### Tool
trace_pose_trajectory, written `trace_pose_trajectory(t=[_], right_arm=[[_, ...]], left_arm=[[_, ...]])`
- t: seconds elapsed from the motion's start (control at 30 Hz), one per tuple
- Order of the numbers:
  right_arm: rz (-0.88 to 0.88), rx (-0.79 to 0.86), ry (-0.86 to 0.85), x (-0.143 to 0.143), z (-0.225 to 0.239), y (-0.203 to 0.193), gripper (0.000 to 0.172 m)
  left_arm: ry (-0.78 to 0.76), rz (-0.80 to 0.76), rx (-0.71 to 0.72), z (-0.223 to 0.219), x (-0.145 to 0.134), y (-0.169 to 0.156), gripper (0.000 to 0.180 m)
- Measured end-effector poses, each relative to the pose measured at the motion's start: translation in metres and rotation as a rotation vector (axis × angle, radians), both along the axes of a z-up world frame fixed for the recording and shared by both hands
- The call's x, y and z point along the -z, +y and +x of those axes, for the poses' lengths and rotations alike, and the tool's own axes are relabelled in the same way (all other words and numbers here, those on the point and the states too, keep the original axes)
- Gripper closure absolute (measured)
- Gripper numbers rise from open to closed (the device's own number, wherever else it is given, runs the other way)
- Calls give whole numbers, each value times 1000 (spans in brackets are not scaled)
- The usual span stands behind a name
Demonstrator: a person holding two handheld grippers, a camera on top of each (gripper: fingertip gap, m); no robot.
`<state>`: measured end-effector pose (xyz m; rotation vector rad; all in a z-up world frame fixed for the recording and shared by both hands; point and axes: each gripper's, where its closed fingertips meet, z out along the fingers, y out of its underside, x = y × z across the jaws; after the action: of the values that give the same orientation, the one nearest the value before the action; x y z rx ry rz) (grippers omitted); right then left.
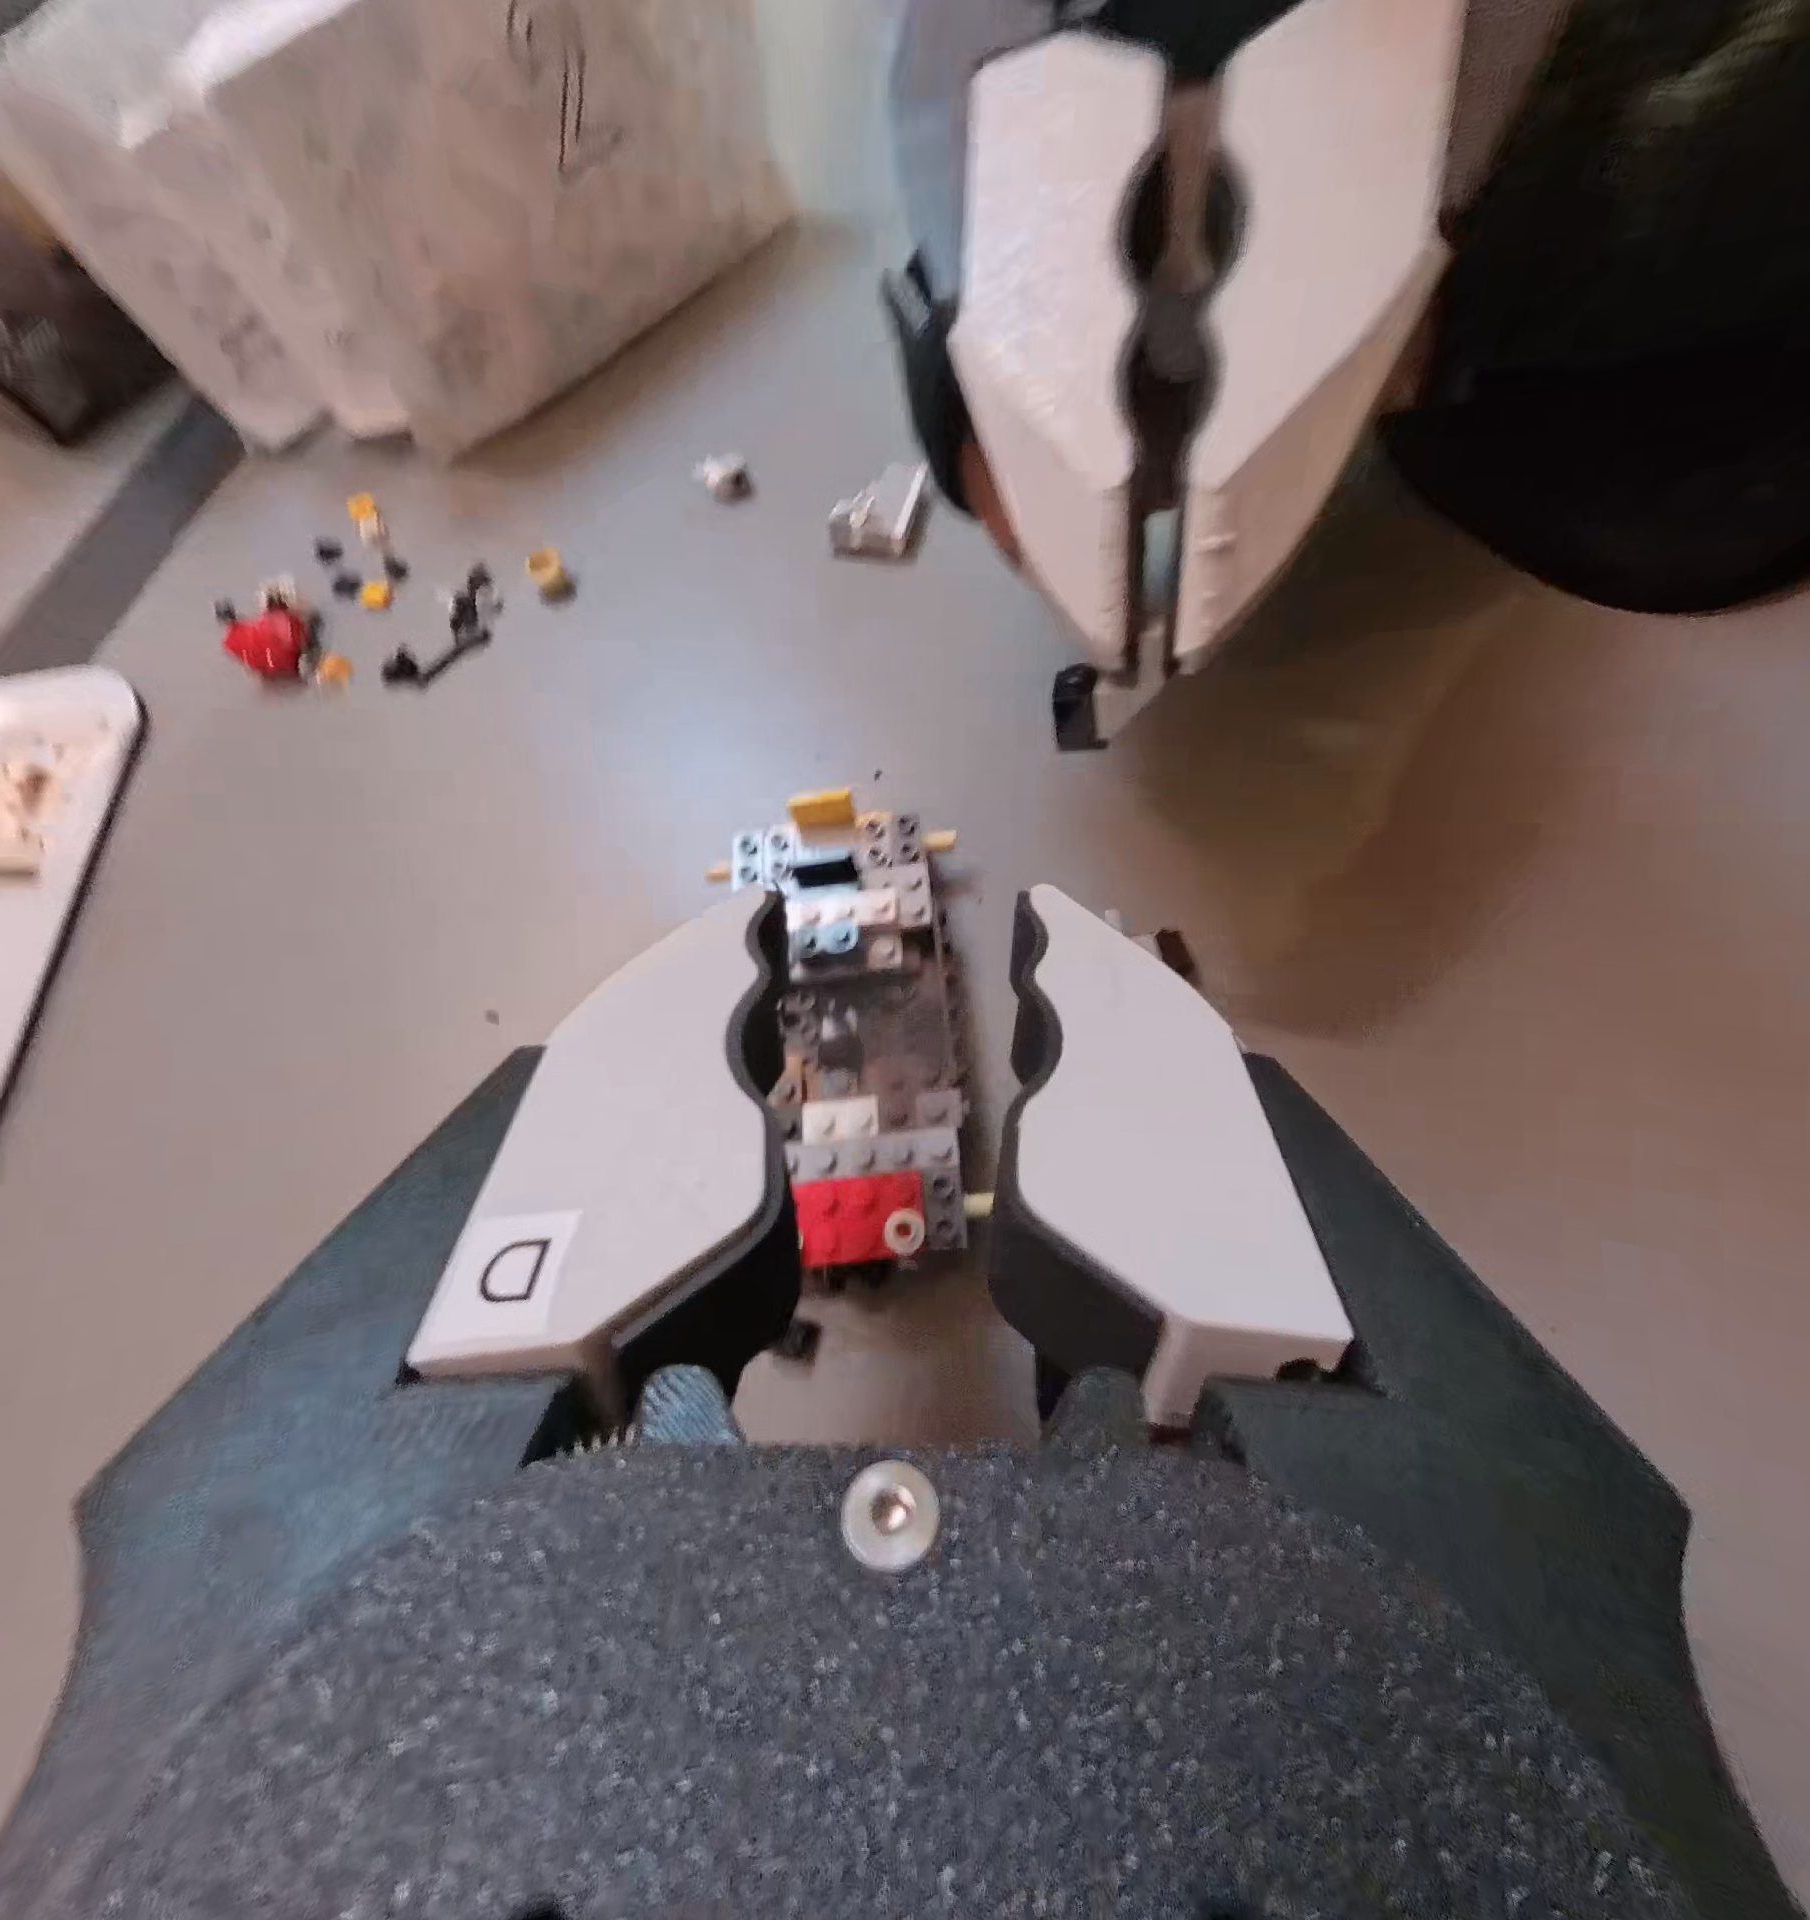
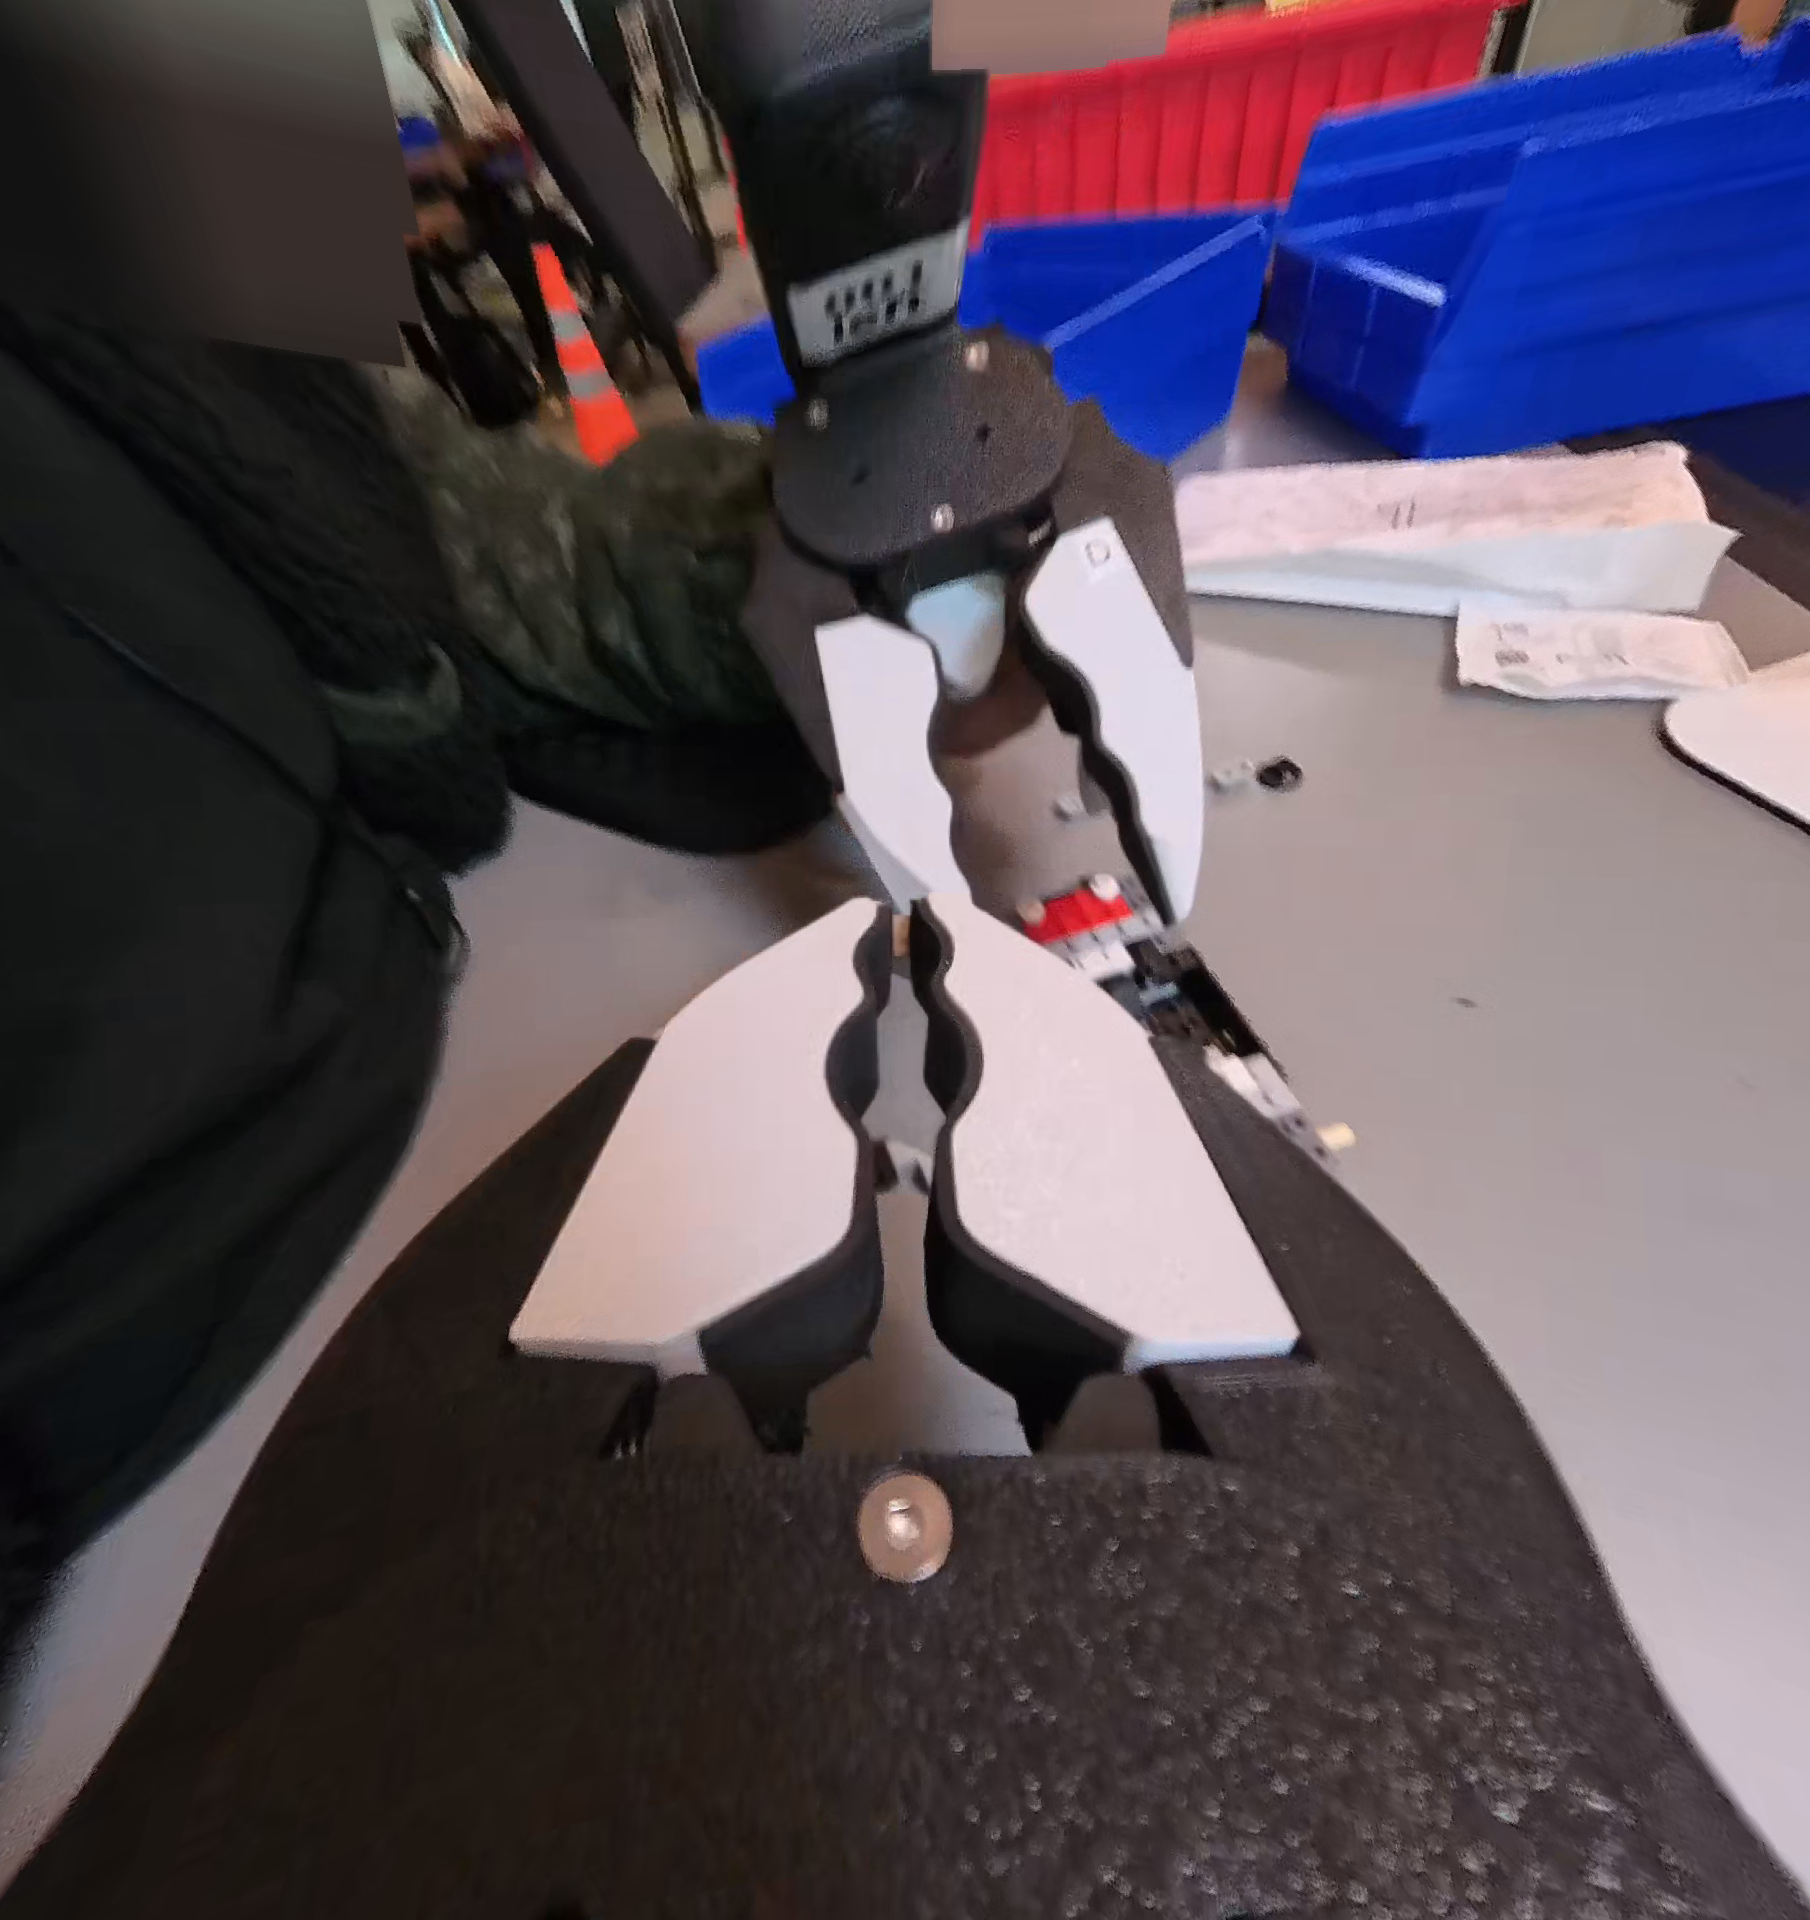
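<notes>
Left hand-held gripper [image 1: 896, 914] straddles brick model [image 1: 870, 1039], fingers parted; right hand-held gripper [image 2: 903, 920] nipping a small piece

Grey tabletop [image 1: 361, 935] backed by blue bins [image 2: 1555, 270], orange cone [image 2: 579, 353].

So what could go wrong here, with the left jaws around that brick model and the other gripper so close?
1. The left gripper straddles the brick model off-centre; closing could push it sideways or pop bricks off.
2. The right gripper sits low beside the model's far end and might bump it.
3. The small black brick at its tip could get knocked away.
</notes>
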<state>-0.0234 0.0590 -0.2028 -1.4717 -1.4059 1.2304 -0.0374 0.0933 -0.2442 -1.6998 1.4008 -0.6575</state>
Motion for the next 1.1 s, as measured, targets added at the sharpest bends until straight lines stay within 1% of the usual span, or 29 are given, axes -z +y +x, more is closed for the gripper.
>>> trace_pose_trajectory(t=[0.13, 0.23, 0.4, 0.6, 0.7, 0.77, 0.83, 0.87, 0.9, 0.93, 1.0, 1.1], right_arm=[[-175, -60, 194, -27, -3, -8, 169], [-297, -111, 284, -38, -3, -12, 169], [-385, -140, 318, -41, -2, -12, 169], [-467, -186, 345, -43, 2, -12, 168], [-466, -217, 342, -44, 3, -17, 169], [-420, -236, 327, -44, 3, -22, 169], [-396, -321, 321, -48, 7, -37, 169], [-353, -314, 278, -44, 4, -40, 169], [-276, -275, 225, -35, -2, -40, 169], [-251, -263, 218, -35, -4, -41, 169], [-274, -277, 229, -37, -1, -41, 169], [-269, -242, 227, -35, 3, -32, 169]], left_arm=[[-106, 123, 75, 14, -25, -15, 149], [-180, 175, 122, 20, -42, -27, 155], [-256, 183, 170, 25, -57, -41, 164], [-266, 209, 182, 24, -64, -44, 168], [-259, 205, 202, 24, -65, -48, 168], [-247, 207, 209, 24, -63, -49, 168], [-192, 210, 132, 17, -56, -34, 168], [-193, 188, 129, 12, -54, -29, 168], [-244, 148, 140, 9, -61, -31, 168], [-275, 147, 139, 6, -69, -31, 168], [-267, 181, 115, 4, -71, -27, 169], [-233, 166, 108, 1, -61, -23, 168]])
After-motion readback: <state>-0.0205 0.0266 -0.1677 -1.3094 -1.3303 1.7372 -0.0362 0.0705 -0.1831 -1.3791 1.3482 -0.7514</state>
